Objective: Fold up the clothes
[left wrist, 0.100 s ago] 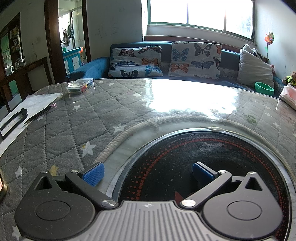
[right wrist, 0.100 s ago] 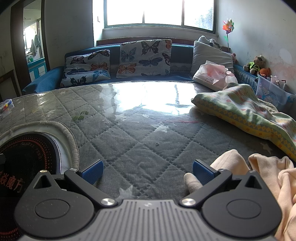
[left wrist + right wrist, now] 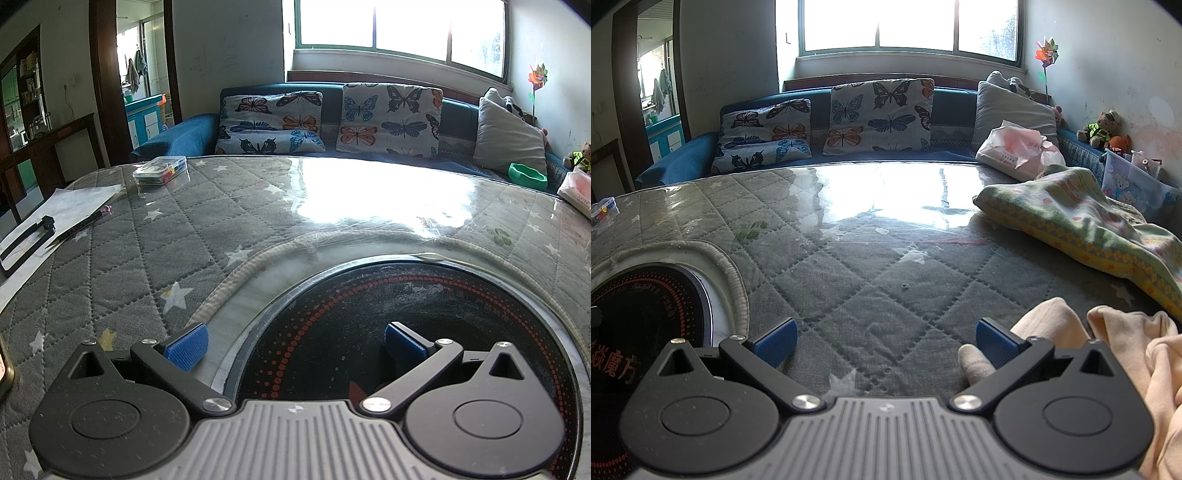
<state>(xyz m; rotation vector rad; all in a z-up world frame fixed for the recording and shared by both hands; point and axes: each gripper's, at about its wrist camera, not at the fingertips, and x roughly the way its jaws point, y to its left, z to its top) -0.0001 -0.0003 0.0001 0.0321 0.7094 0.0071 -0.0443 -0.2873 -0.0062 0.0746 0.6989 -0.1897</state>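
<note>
Counter: quilted, glossy cover.
Right hand-held gripper: wide, empty.
Left hand-held gripper: wide, empty.
Risk: I may snag only a loose fold of the cream garment at 3 o'clock.

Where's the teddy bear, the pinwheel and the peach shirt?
teddy bear [image 3: 1102, 125], right wrist view, on its belly
pinwheel [image 3: 1047, 53], right wrist view, on its coloured head
peach shirt [image 3: 1126, 332], right wrist view, on a fold near the right finger

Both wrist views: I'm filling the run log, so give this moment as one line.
left tool open, over stove | right tool open, empty | cream garment beside right tool, unfolded
</note>
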